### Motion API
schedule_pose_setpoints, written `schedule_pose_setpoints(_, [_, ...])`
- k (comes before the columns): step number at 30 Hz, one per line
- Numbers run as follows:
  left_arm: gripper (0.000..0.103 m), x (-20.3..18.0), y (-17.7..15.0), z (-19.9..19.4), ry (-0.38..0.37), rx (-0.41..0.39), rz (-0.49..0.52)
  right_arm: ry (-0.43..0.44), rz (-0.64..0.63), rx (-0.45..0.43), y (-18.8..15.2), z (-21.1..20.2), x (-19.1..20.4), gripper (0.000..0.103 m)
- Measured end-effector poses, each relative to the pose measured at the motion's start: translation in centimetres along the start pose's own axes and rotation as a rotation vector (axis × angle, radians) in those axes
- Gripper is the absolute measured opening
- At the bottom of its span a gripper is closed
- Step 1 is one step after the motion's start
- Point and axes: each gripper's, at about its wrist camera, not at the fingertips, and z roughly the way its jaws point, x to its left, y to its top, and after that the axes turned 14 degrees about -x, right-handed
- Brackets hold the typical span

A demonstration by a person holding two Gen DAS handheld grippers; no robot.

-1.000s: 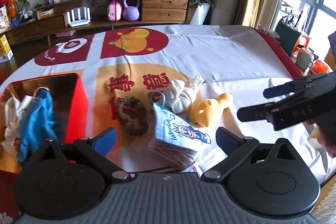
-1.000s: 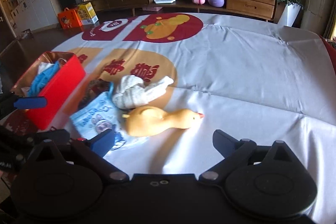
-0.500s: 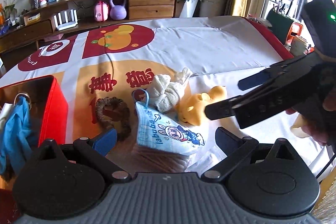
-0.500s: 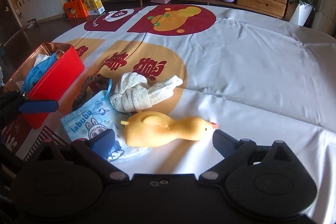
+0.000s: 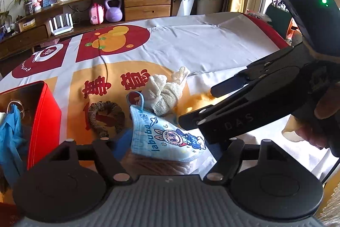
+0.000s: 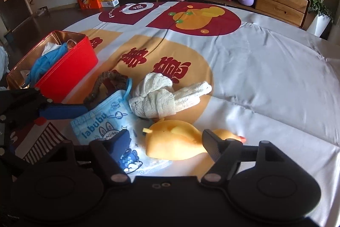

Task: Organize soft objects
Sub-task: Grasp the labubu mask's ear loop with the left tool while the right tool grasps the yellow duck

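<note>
Right wrist view: both sets of jaws closing in over the pile, nothing gripped yet.

Right gripper [image 6: 166, 142] has just been narrowing its jaws, which stand apart around the yellow rubber duck [image 6: 176, 143], pads not pressing it as far as I can tell. Left gripper [image 5: 170, 143] has likewise been narrowing, jaws apart astride the blue labubu face mask [image 5: 163, 135] on the counter [image 6: 265, 69]. Just beyond lie the knotted white gauze cloth [image 6: 163, 97] and the brown scrunchie [image 6: 106, 82]; the red tin [image 6: 70, 69] sits well to the left with a blue glove [image 6: 45, 63] inside. The duck overlaps the mask's edge, so lifting either may drag the other, and the two grippers, crowded close, could collide.
</note>
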Motion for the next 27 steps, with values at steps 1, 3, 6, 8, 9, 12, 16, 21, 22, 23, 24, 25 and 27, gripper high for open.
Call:
schedule_pose_setpoints(1, [0.072, -0.1, 0.0, 0.0, 0.002, -0.004, 0.01, -0.001, 0.002, -0.001, -0.1, 0.0, 0.0, 0.073])
schedule_pose_setpoints(3, [0.07, -0.2, -0.1, 0.1, 0.003, -0.006, 0.025, -0.003, 0.002, -0.001, -0.2, 0.1, 0.1, 0.071])
schedule_pose_setpoints(6, [0.062, -0.5, -0.3, 0.3, 0.0, 0.0, 0.048, -0.011, -0.001, 0.002, -0.4, 0.3, 0.0, 0.064])
schedule_pose_setpoints(8, [0.045, -0.9, -0.4, 0.4, 0.003, 0.003, 0.07, -0.045, -0.021, 0.001, -0.4, 0.3, -0.1, 0.047])
schedule_pose_setpoints(9, [0.037, -1.0, -0.5, 0.5, 0.013, 0.003, 0.081, -0.034, -0.016, -0.002, -0.5, 0.2, -0.3, 0.047])
schedule_pose_setpoints(12, [0.032, -0.6, -0.4, 0.7, 0.017, 0.008, 0.065, -0.017, 0.002, -0.008, -0.6, -0.1, -0.8, 0.039])
schedule_pose_setpoints(16, [0.016, -0.3, -0.2, 0.8, 0.029, 0.007, 0.057, -0.01, 0.018, -0.021, -0.9, -0.5, -1.0, 0.029])
schedule_pose_setpoints(21, [0.007, -0.3, 0.2, 0.2, 0.038, -0.015, 0.057, -0.019, 0.053, -0.05, -1.1, -1.5, -1.4, 0.021])
schedule_pose_setpoints(22, [0.006, -0.3, 0.3, 0.1, 0.037, -0.017, 0.055, -0.02, 0.061, -0.053, -1.1, -1.7, -1.5, 0.02])
schedule_pose_setpoints(23, [0.006, -0.3, 0.3, 0.0, 0.033, -0.018, 0.051, -0.022, 0.068, -0.056, -1.1, -1.9, -1.6, 0.019])
schedule_pose_setpoints(24, [0.005, -0.3, 0.4, -0.2, 0.032, -0.021, 0.045, -0.023, 0.071, -0.059, -1.2, -2.1, -1.6, 0.019])
schedule_pose_setpoints(25, [0.005, -0.3, 0.5, -0.3, 0.03, -0.025, 0.04, -0.023, 0.075, -0.063, -1.2, -2.4, -1.6, 0.019])
schedule_pose_setpoints(27, [0.004, -0.3, 0.7, -0.7, 0.026, -0.034, 0.033, -0.025, 0.085, -0.073, -1.3, -3.0, -1.7, 0.019])
